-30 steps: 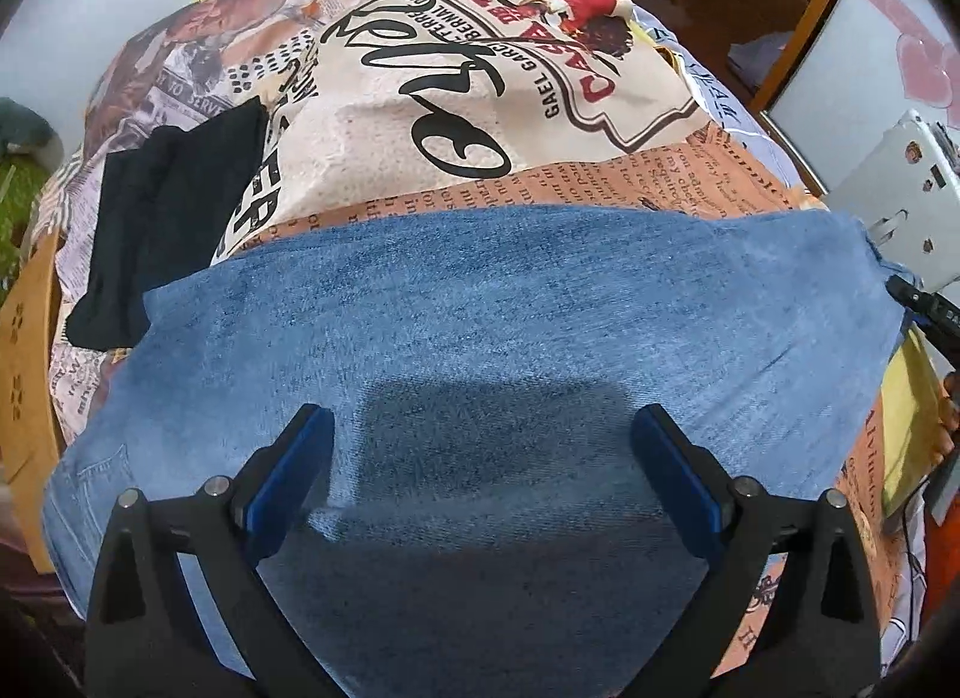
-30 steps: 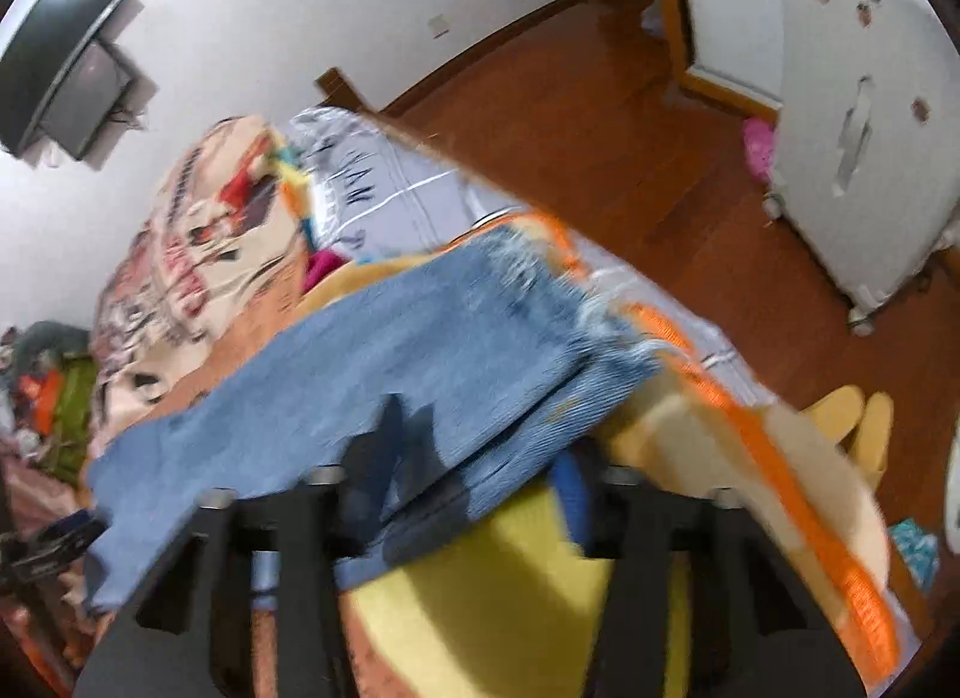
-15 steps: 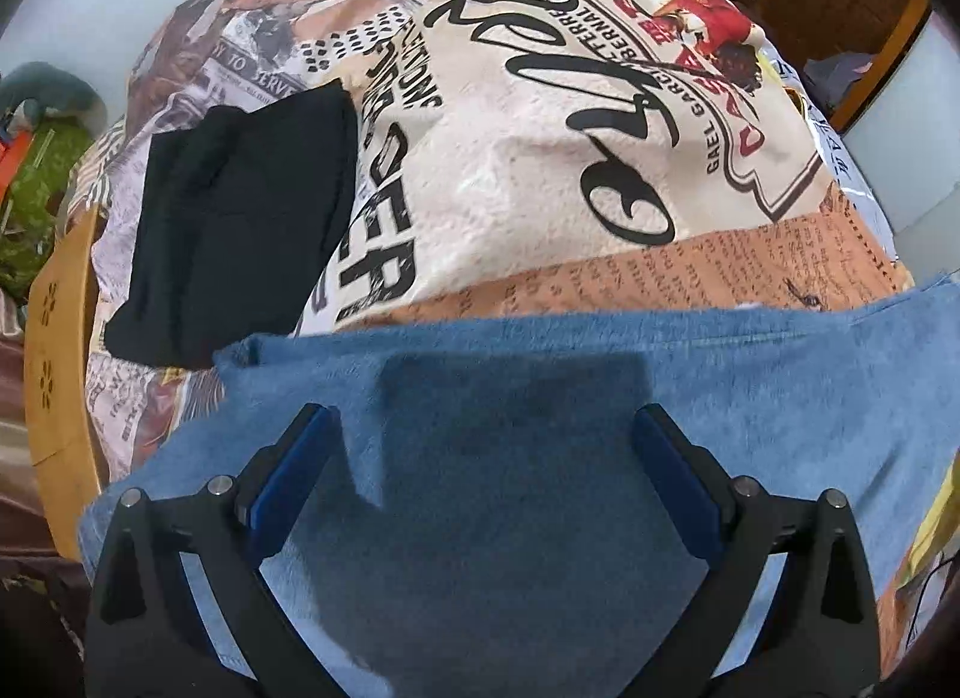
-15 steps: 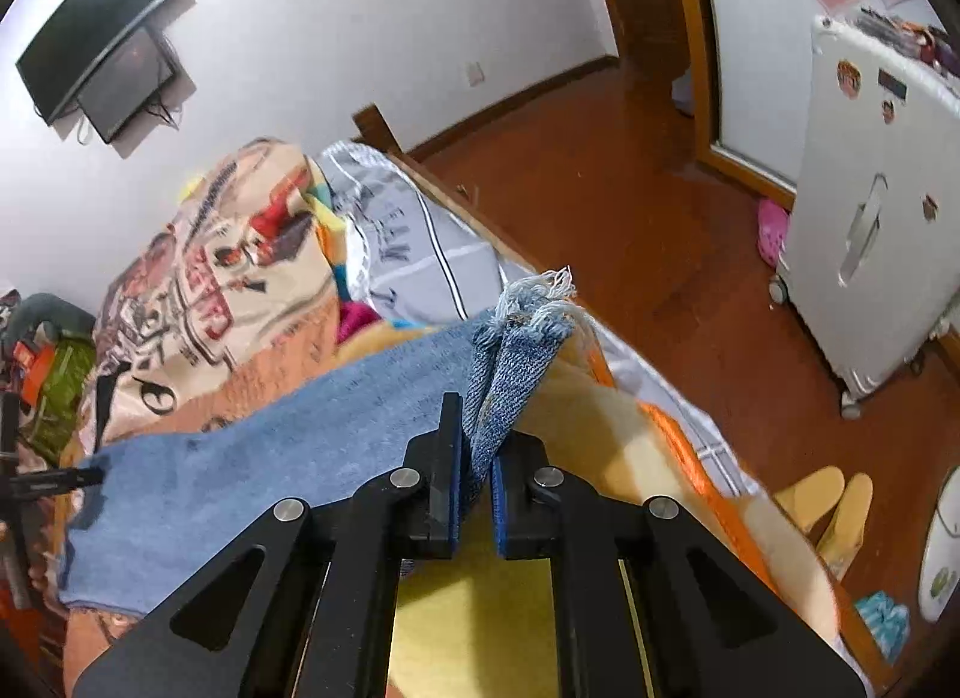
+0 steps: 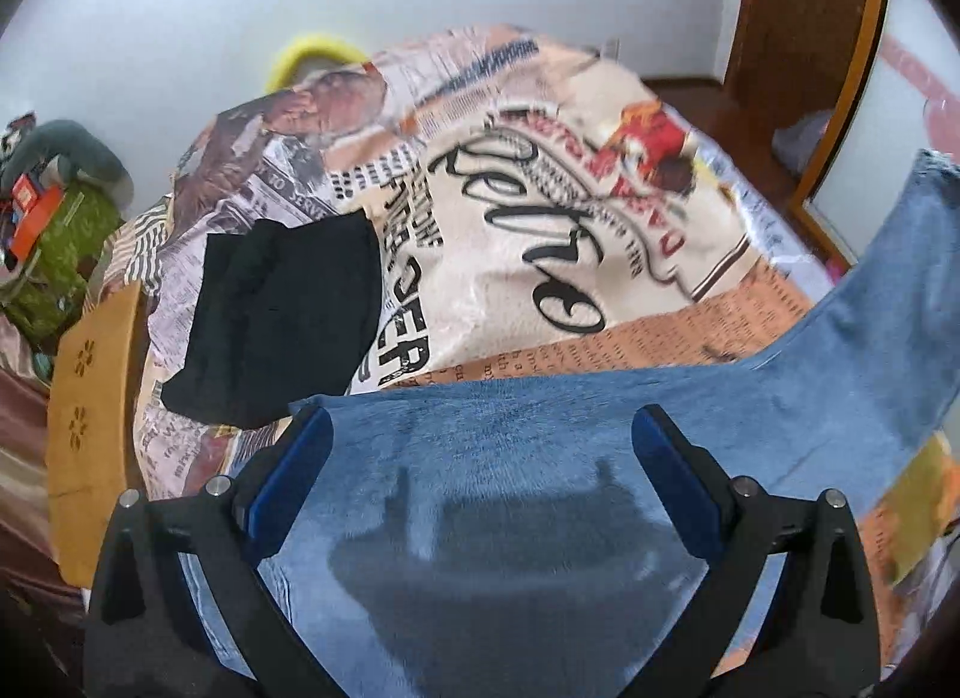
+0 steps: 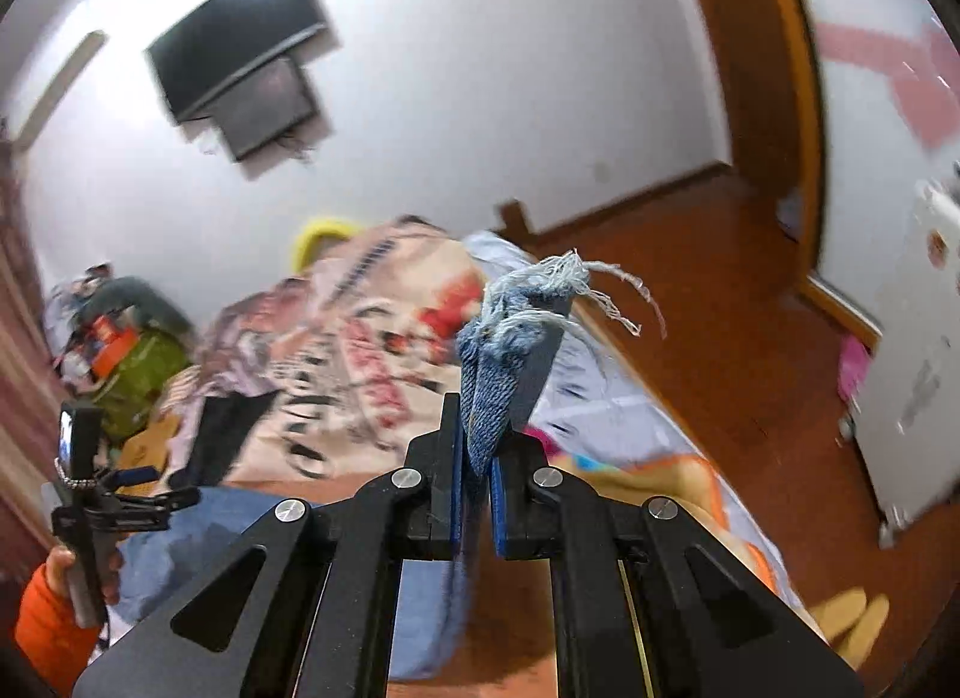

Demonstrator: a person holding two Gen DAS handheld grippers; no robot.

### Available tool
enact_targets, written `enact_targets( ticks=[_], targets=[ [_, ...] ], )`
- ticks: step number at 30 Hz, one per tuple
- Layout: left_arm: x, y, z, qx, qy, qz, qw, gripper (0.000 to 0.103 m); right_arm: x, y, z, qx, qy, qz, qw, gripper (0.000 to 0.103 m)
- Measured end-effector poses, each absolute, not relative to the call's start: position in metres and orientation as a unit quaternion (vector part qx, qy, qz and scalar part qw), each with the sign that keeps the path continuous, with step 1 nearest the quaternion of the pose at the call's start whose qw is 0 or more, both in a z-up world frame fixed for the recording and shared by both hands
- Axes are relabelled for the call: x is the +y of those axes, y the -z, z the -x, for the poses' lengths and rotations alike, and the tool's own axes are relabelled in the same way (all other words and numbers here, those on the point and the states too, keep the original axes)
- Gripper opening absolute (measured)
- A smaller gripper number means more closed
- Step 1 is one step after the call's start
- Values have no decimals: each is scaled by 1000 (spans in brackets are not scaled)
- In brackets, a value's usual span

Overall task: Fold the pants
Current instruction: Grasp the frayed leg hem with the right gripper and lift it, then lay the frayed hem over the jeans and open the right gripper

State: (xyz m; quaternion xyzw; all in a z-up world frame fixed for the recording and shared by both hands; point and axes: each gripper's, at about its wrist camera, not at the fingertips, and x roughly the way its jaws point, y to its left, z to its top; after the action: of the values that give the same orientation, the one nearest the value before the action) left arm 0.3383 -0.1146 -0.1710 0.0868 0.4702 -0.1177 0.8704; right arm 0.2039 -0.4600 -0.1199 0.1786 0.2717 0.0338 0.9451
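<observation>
While jeans (image 5: 540, 458) drape the printed bedspread (image 5: 540, 188), right gripper (image 6: 477, 458) clamps their hem; left gripper (image 5: 480, 458) gapes.

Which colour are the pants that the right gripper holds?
Faded blue denim pants with pale frayed hems, clearest in the right wrist view.

One pair of blue jeans (image 5: 540, 458), one black folded garment (image 5: 282, 314), two wall-mounted screens (image 6: 240, 80).
</observation>
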Motion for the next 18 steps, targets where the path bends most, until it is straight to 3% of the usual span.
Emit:
enact_targets(
  ticks=[9, 18],
  targets=[
    [-60, 131, -310, 433, 117, -9, 894, 101, -379, 89, -228, 254, -111, -128, 952, 6],
    [-1, 129, -288, 410, 92, 16, 907, 101, -305, 85, -255, 267, -181, -113, 940, 6]
  ],
)
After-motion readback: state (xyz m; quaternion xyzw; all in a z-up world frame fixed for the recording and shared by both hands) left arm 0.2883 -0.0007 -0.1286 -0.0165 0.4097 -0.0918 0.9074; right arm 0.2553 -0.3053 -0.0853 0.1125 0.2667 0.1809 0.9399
